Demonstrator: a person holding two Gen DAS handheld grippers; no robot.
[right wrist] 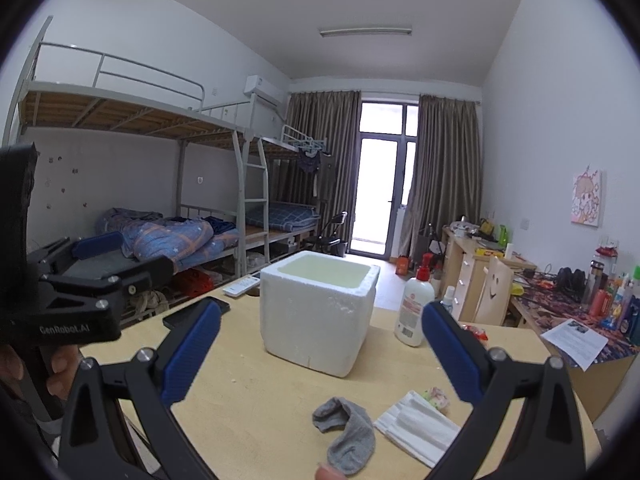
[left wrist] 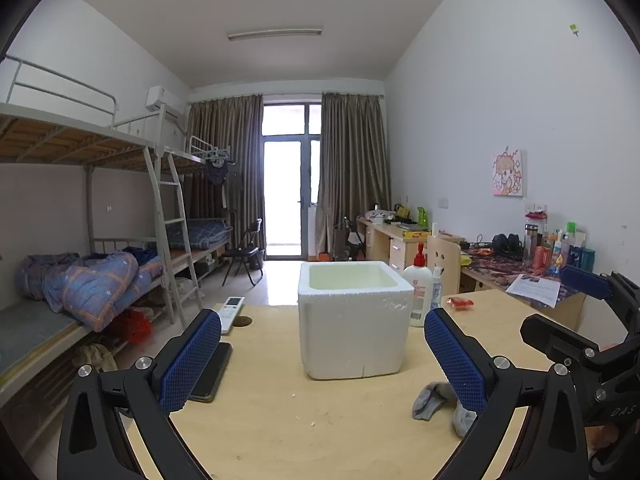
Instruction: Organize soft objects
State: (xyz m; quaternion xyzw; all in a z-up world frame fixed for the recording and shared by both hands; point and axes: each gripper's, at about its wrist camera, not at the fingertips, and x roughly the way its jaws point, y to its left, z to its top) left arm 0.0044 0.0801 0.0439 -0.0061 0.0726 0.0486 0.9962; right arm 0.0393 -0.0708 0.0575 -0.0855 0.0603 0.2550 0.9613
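Observation:
A white foam box (left wrist: 354,320) stands open-topped in the middle of the wooden table (left wrist: 280,420); it also shows in the right wrist view (right wrist: 316,312). A grey sock (right wrist: 348,436) lies on the table in front of my right gripper (right wrist: 320,354), with a folded white cloth (right wrist: 416,428) and a small floral cloth (right wrist: 438,396) to its right. The sock (left wrist: 430,400) lies partly behind my left gripper's right finger. My left gripper (left wrist: 322,354) is open and empty, facing the box. My right gripper is open and empty.
A lotion bottle (left wrist: 418,292) and a small spray bottle (left wrist: 436,286) stand right of the box. A phone (left wrist: 210,372) and a remote (left wrist: 230,312) lie at the table's left. A red packet (left wrist: 460,303) lies behind. Bunk beds (left wrist: 100,240) left, cluttered desks (left wrist: 520,268) right.

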